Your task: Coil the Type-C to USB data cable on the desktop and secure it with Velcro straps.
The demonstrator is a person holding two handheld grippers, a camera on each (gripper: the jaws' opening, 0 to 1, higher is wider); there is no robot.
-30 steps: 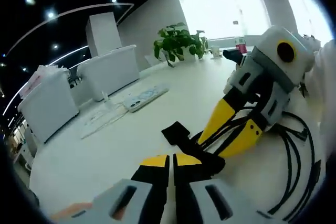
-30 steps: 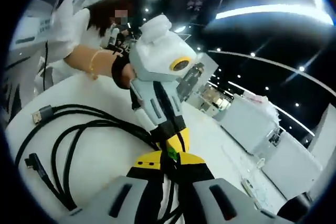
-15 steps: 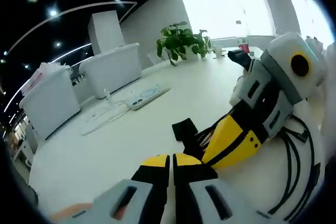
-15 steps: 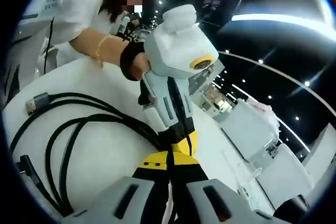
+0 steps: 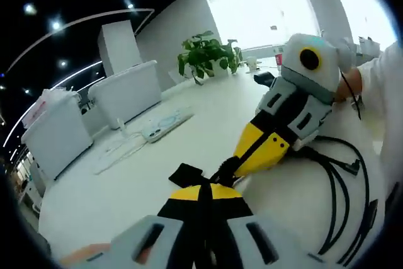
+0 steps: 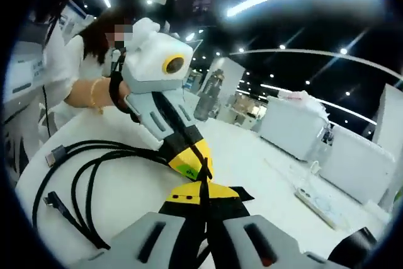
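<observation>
Holding both tools low over the white counter (image 5: 126,181), I have my left gripper (image 5: 203,192) with its yellow-tipped jaws pressed together, and a black Velcro strap (image 5: 186,174) pokes out just ahead of them to the left, so the jaws look closed on it. My right gripper (image 5: 234,167) comes into the left gripper view from the right, its yellow tips pointing down to meet mine right at the strap and the bundled cable.

In the right gripper view, my right gripper (image 6: 203,192) also has its jaws drawn tight together, with black strap material spreading out to either side of the tips. The left gripper (image 6: 200,169) reaches in from the upper left, held by my hand (image 6: 119,89), and its tips touch down just ahead of my own.

The black data cable (image 6: 88,168) lies on the counter in several loose loops to the left of my right gripper, gathering toward the point where the two grippers meet. Its USB plug (image 6: 55,154) sits at the far left of the loops, and the angled Type-C plug (image 6: 51,200) lies nearer, below it. In the left gripper view the same loops (image 5: 343,200) trail off to the right of my jaws.

Farther off, beyond my left gripper, a white power strip (image 5: 165,124) rests on the counter and a green potted plant (image 5: 206,56) stands near the bright window.
</observation>
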